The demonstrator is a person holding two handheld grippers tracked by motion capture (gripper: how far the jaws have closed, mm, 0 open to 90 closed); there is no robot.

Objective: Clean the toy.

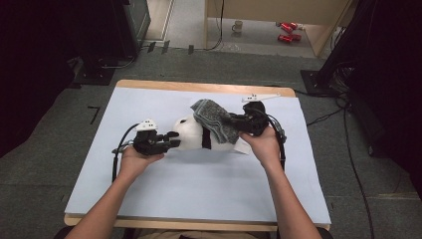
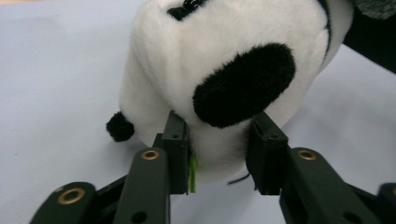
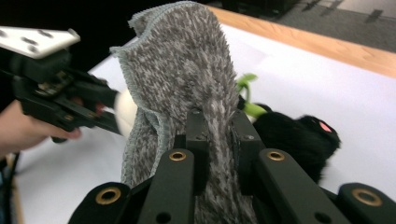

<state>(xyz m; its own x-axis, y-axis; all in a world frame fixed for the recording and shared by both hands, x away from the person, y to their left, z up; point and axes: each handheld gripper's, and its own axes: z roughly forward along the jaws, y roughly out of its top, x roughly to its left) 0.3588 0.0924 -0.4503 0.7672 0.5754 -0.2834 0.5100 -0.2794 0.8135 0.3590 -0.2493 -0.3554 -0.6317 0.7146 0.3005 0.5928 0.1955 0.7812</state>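
A white and black panda plush [image 1: 191,134] lies on its side in the middle of the pale blue table sheet [image 1: 199,189]. My left gripper [image 1: 174,139] reaches it from the left. In the left gripper view the jaws [image 2: 219,140] press on the lower part of the plush's white head [image 2: 224,60]. A grey fuzzy cloth [image 1: 214,117] drapes over the plush's body. My right gripper [image 1: 231,119] is shut on that cloth; in the right gripper view the cloth [image 3: 187,70] stands up pinched between the jaws [image 3: 218,126], with a black plush limb [image 3: 299,140] behind.
The table's wooden edge [image 1: 199,87] frames the sheet. On the floor beyond are a mug [image 1: 238,26] and red objects [image 1: 287,31]. Cables [image 1: 348,149] run along the floor to the right, and dark equipment stands at both back corners.
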